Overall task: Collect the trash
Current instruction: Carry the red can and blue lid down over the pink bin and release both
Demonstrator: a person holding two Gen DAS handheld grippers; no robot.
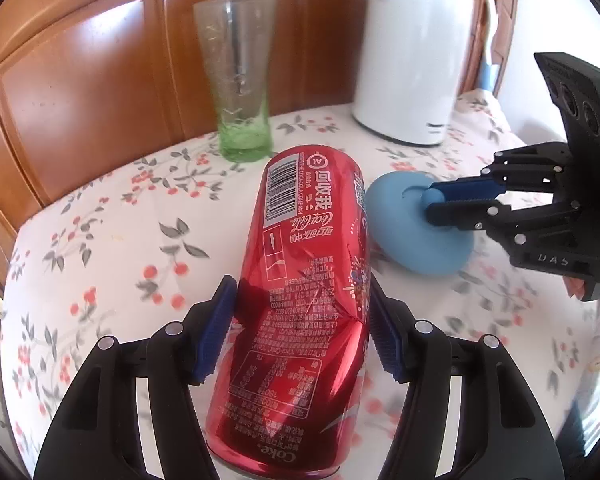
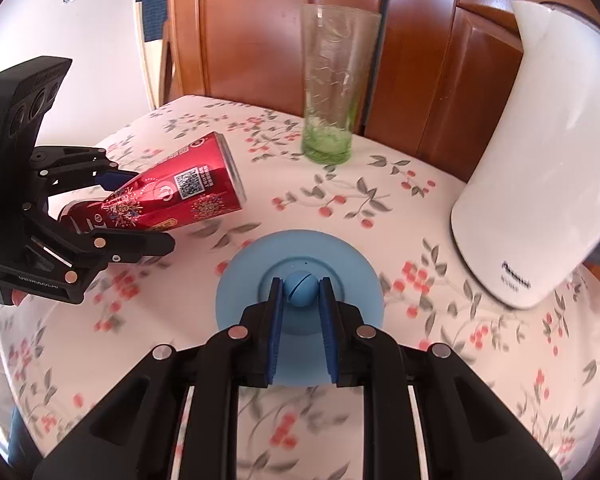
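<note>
A dented red Coca-Cola can (image 1: pixel 300 304) lies between the blue pads of my left gripper (image 1: pixel 300 320), which is shut on it and holds it tilted above the floral tablecloth (image 1: pixel 100 240). The can also shows at the left of the right wrist view (image 2: pixel 180 192), held by the left gripper (image 2: pixel 136 212). My right gripper (image 2: pixel 300 292) is shut on the small knob (image 2: pixel 300 289) of a round blue silicone lid (image 2: pixel 348 280). In the left wrist view the lid (image 1: pixel 404 224) sits right of the can, with the right gripper (image 1: pixel 436 198) pinching its knob.
An empty green-tinted glass (image 1: pixel 240 80) stands at the back of the table, also in the right wrist view (image 2: pixel 332 80). A white kettle (image 1: pixel 412 56) stands at the back right, also in the right wrist view (image 2: pixel 540 152). A wooden panel (image 1: pixel 80 80) runs behind the table.
</note>
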